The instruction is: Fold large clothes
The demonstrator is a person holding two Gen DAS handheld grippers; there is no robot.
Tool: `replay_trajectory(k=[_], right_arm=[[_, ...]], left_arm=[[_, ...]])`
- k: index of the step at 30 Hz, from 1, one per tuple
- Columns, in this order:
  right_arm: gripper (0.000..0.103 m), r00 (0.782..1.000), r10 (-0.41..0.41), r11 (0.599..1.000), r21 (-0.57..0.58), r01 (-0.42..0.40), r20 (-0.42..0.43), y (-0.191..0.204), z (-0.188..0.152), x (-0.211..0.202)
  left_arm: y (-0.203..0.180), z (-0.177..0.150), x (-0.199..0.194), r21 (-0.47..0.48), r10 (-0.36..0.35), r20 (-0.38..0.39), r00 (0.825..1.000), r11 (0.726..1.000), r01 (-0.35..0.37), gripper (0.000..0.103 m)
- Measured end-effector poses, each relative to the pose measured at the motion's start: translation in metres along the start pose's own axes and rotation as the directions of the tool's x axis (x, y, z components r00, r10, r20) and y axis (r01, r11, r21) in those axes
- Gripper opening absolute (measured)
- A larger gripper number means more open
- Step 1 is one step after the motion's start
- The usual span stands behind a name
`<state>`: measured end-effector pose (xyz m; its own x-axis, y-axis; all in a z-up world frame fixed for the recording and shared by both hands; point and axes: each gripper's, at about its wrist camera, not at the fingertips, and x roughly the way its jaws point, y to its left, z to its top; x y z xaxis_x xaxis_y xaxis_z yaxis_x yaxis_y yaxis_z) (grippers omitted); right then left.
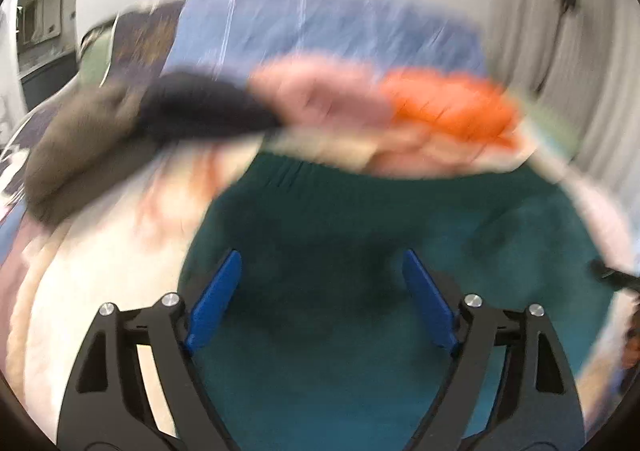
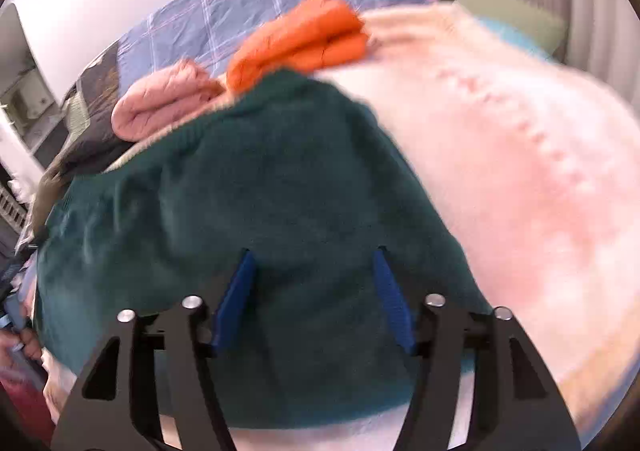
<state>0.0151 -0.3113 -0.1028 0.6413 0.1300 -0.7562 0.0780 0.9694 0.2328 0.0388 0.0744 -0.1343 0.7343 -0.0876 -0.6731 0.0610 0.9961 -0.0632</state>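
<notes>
A: Going left to right, we are looking at a grey-brown garment (image 1: pixel 76 155) slumped at the far left of the bed, a dark one (image 1: pixel 200 107) beside it, then the rolled pink bundle (image 2: pixel 160 107) and the orange bundle (image 2: pixel 296 39), both sitting on the blue checked bedspread (image 2: pixel 248 3).

B: And nearer us, the green sweater (image 2: pixel 248 203) is lying spread on the fluffy pink blanket (image 2: pixel 520 155), under both tools.

A: Our left gripper (image 1: pixel 318 295) is standing wide over the green knit with nothing between its blue pads. The left view is smeared, so we are only guessing that the pads are clear of the cloth.

B: Our right gripper (image 2: pixel 314 299) is hanging about half open above the same sweater, also empty.

A: So we are probably lining up for a fresh pinch. To fold it well, we are wanting each gripper on a matching edge, one either side.

B: We are also wanting to pinch the knit alone, not the blanket pile beneath, then lift both sides evenly so the fold is landing square.
</notes>
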Motion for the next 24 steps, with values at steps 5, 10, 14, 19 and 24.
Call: replay_trajectory(k=[5,10,14,19,24], right_arm=[[0.066,0.997,-0.075,0.997,-0.032,0.075,0.000,0.017,0.009,-0.008],[0.066,0.997,-0.043,0.991,-0.120,0.051,0.063,0.045,0.009,-0.027],[0.066,0.989,0.113,0.958,-0.274,-0.084,0.093,0.091,0.001,-0.046],[0.066,0.974,0.226,0.857,-0.470,-0.210,-0.023,0.153,-0.025,-0.031],[0.071,0.980,0.168,0.875,-0.442,-0.197,-0.105,0.159,-0.034,0.004]], left_arm=[[-0.008,-0.008,-0.002,0.023,0.042,0.034,0.999,0.999,-0.043,0.088],[0.008,-0.012,-0.021,-0.004,-0.026,0.036,0.999,1.000,0.026,0.088],[0.026,-0.010,-0.037,-0.051,-0.020,0.073,0.997,0.998,0.024,0.089],[0.067,-0.018,-0.041,-0.125,0.019,0.060,0.998,0.992,-0.012,0.091],[0.108,-0.033,-0.017,-0.288,-0.207,0.008,0.978,0.937,0.200,0.092]])
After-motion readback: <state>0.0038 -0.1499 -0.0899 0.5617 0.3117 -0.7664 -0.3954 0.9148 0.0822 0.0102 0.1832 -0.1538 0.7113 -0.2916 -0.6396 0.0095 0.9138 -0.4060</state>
